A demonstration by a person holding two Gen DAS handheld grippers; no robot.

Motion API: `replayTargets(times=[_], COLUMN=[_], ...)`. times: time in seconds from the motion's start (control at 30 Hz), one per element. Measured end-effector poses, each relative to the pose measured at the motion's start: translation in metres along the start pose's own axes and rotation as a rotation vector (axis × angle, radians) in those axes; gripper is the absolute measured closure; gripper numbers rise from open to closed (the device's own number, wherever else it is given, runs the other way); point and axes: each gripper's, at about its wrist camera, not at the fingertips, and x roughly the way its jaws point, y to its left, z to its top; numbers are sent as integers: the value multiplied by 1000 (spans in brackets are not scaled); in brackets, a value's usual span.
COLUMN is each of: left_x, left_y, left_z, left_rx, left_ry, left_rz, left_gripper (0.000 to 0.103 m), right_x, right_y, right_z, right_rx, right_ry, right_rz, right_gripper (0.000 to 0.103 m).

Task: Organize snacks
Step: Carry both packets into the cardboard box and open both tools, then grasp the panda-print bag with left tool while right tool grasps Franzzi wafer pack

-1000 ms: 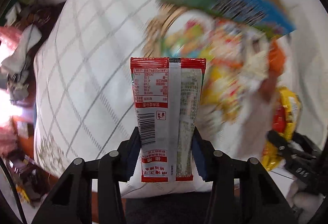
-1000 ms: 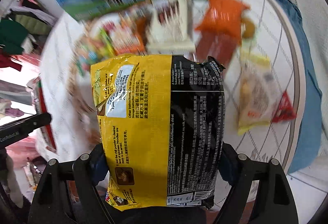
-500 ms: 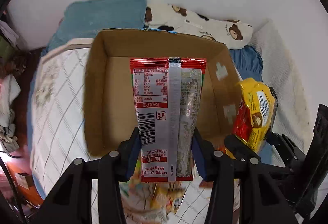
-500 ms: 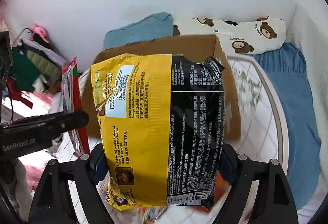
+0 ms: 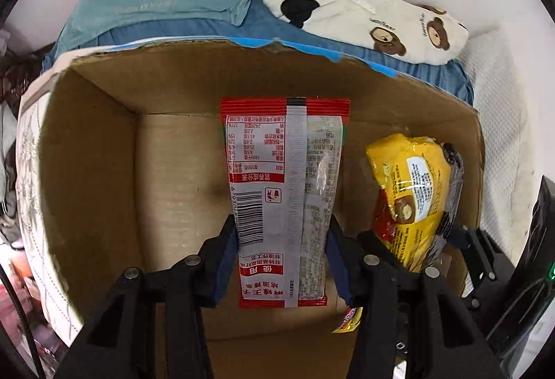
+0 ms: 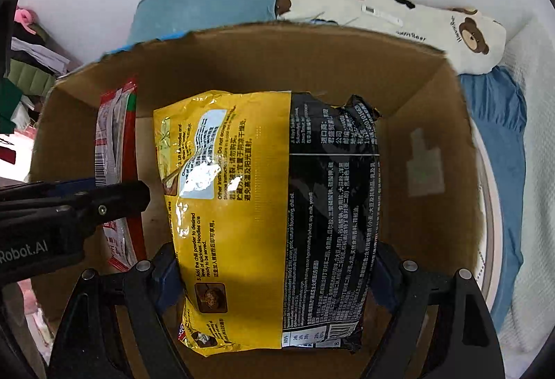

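Left tongs [image 5: 281,261] pinch a red packet [image 5: 282,191] upright inside the cardboard box [image 5: 93,171]. Right tongs [image 6: 277,278] pinch a yellow-and-black noodle bag [image 6: 274,216] beside it in the box, which sits on the bed [image 6: 499,143] near a bear pillow [image 5: 364,15].

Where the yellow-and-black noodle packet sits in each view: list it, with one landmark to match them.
Left wrist view: the yellow-and-black noodle packet is right of centre, inside the brown cardboard box, held in the right tongs.
Right wrist view: it fills the centre, clamped in those tongs.
Shared landmark: the cream bear-print pillow behind the box.
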Motion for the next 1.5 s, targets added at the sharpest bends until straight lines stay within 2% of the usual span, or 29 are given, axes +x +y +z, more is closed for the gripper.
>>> replayTargets(times=[0.2, 0.23, 0.27, 0.3, 0.33, 0.37, 0.5, 0.73, 1.0, 1.13, 1.17, 1.23, 1.37, 1.5], left_x=[4, 3, 0, -3, -6, -9, -21, -49, -90, -108, -113, -122, -142, -160], left_y=[4, 4, 4, 4, 2, 1, 0, -5, -9, -12, -14, -18, -23, -28], left_z=[6, 6, 4, 3, 2, -1, -16, -58, -112, -136, -143, -157, -182, -207], left_rx=[-33, -34, -29, -19, -15, -7, 9, 36, 47, 43, 71, 83, 92, 96], left_ry=[1, 0, -14, -29, -33, -37, -53, -165, -327, -390, -404, -442, -499, -536], left_rz=[39, 40, 47, 55, 66, 77, 92, 159, 213, 206, 250, 267, 264, 251], left_gripper=[53, 47, 35, 27, 11, 6, 5, 5, 5, 5, 5, 5, 5, 5], right_x=[21, 19, 20, 20, 22, 19, 7, -24, -90, -123, -131, -153, -187, -213], right_y=[-3, -1, -1, 0, -5, -3, -7, -7, 7, 15, 18, 28, 38, 41], right_z=[33, 33, 34, 34, 39, 37, 33, -6, -82, -111, -117, -138, -168, -192], right_rx=[8, 11, 11, 9, 8, 7, -10, 1, 14, 11, 10, 11, 4, 15], right_ry=[41, 50, 61, 66, 66, 63, 29, -57, -175, -248, -263, -298, -370, -400], right_rz=[17, 16, 14, 15, 18, 18, 4, -53, -78, -85, -83, -88, -84, -40], right_gripper=[14, 8, 5, 3, 3, 3, 3, 3, 3, 3, 3, 3, 3, 3])
